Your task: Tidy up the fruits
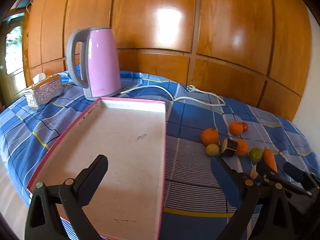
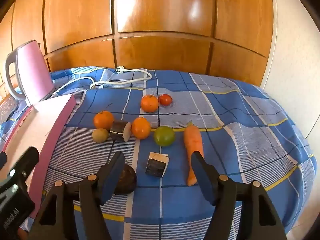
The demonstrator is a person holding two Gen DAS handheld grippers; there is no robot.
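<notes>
Fruit lies loose on the blue checked cloth: three oranges, a small tomato, a kiwi, a green lime, a carrot, two dark cut pieces and a dark round fruit. A pink-rimmed white tray lies to their left, with nothing in it. My left gripper is open over the tray's right rim. My right gripper is open and empty, low over the nearer dark cut piece.
A pink kettle stands behind the tray, its white cord trailing right. A silver tissue box sits at the back left. A wooden panelled wall backs the table. The cloth drops away at the right edge.
</notes>
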